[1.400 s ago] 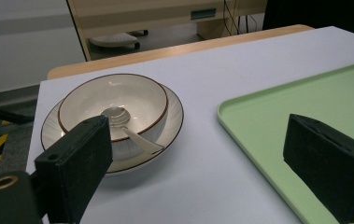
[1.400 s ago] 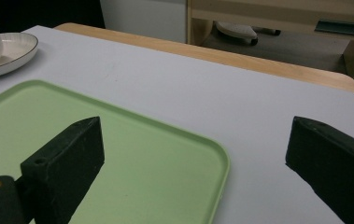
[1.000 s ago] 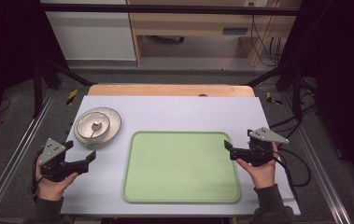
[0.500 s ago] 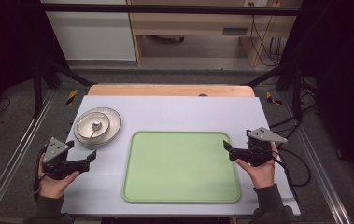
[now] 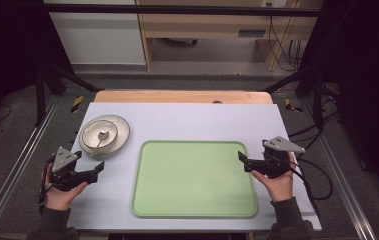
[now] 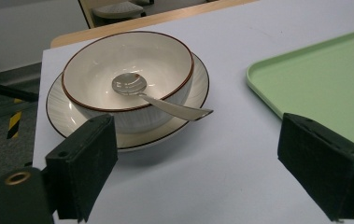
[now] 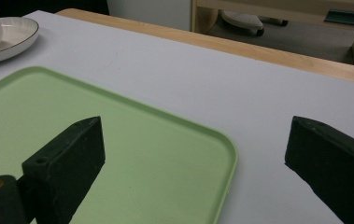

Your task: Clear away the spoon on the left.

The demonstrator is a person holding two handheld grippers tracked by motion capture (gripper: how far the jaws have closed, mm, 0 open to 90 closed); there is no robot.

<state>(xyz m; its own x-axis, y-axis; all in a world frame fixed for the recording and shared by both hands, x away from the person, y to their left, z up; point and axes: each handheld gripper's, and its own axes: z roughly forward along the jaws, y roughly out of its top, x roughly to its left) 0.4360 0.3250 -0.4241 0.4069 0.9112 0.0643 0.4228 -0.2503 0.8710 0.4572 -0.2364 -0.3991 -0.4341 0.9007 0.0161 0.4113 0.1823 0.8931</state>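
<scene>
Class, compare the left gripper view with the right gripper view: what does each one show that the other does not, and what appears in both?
Left gripper view alone: the inside of the bowl, with a metal spoon resting in it, handle over the rim.

Right gripper view alone: the tray's corner near the right tongs, and the table's wooden far edge running along its length.

Both: the green tray, the plate under the bowl, the pale table cover, and each view's own open black jaws; the left tongs hold nothing.
</scene>
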